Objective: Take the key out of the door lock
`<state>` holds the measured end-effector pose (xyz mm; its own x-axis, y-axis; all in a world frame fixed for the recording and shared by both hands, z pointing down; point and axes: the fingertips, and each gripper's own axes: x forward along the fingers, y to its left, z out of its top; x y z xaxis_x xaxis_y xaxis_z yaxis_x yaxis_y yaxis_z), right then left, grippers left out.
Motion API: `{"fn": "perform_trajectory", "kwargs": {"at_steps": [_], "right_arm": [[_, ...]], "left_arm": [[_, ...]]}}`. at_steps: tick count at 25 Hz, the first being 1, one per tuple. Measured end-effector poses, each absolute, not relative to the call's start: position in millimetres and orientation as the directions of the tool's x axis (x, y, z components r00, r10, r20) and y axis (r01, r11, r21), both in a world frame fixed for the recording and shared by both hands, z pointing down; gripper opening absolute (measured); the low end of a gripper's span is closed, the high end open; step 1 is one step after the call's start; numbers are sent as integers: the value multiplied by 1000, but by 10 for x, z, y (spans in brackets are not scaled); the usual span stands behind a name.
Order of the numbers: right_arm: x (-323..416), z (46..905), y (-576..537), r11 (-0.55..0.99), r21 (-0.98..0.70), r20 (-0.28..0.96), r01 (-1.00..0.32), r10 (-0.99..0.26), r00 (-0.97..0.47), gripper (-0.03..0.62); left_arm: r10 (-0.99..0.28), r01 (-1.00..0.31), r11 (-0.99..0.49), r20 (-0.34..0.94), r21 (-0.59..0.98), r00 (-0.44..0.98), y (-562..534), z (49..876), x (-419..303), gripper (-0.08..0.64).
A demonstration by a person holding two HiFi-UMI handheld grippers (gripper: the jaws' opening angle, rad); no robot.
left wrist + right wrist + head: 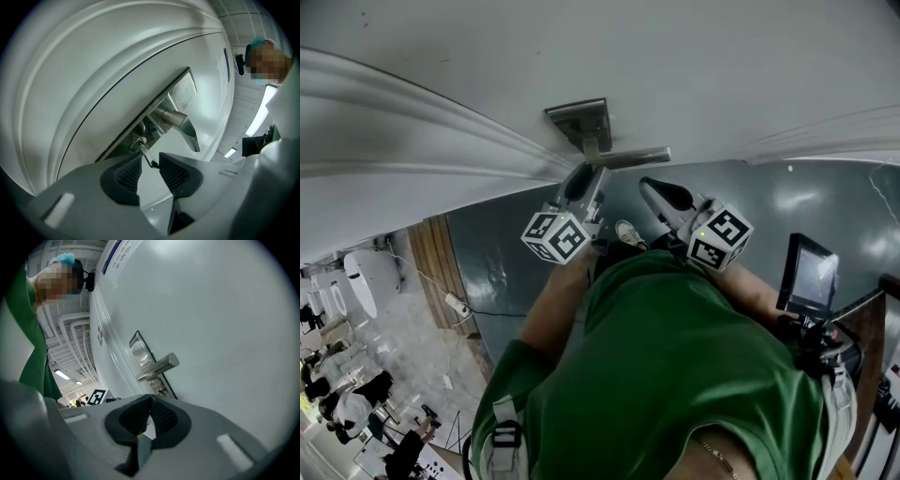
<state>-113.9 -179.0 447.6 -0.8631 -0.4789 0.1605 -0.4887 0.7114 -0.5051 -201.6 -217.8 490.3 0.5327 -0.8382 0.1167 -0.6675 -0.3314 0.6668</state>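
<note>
On the white door (694, 66) a steel lock plate (579, 117) carries a lever handle (628, 157). In the left gripper view the key (146, 152) sticks out of the lock cylinder (138, 143) below the handle (180, 122). My left gripper (150, 160) is right at the lock and stands open. The key's outer end lies between its ribbed pads (126, 174), close to the right one. In the head view that gripper (584, 183) hides the key. My right gripper (652, 190) hangs beside it, a little off the door, with its pads (161, 414) meeting at the tips and nothing seen held.
The handle (157, 366) juts out just above the lock. The door frame's mouldings (412, 122) run to the left. A small screen (811, 274) on a stand is at the right. Several people sit at desks (347, 403) far down at the left.
</note>
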Motion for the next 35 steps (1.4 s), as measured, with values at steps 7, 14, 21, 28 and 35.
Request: {"fn": "perform_trajectory", "kwargs": {"at_steps": [7, 14, 21, 28, 35], "right_arm": [[-1109, 4464, -1829, 705, -503, 159, -500, -493, -855, 3], [-1086, 4488, -1831, 700, -503, 168, -507, -497, -852, 3], [-1115, 4475, -1830, 703, -503, 170, -503, -490, -855, 3], [-1140, 4457, -1833, 709, -498, 170, -499, -485, -858, 3], [-1176, 4437, -1839, 714, -494, 167, -496, -482, -860, 3]], "left_arm": [[-822, -577, -326, 77, 749, 564, -2230, 4890, -1981, 112], [-817, -537, -310, 69, 785, 573, -2332, 4868, -2034, 86], [-809, -476, -274, 67, 836, 584, -2329, 4877, -2037, 71], [-804, -425, -242, 65, 872, 591, -2332, 4913, -2032, 58], [-791, -333, -213, 38, 919, 610, -2339, 4859, -1974, 46]]}}
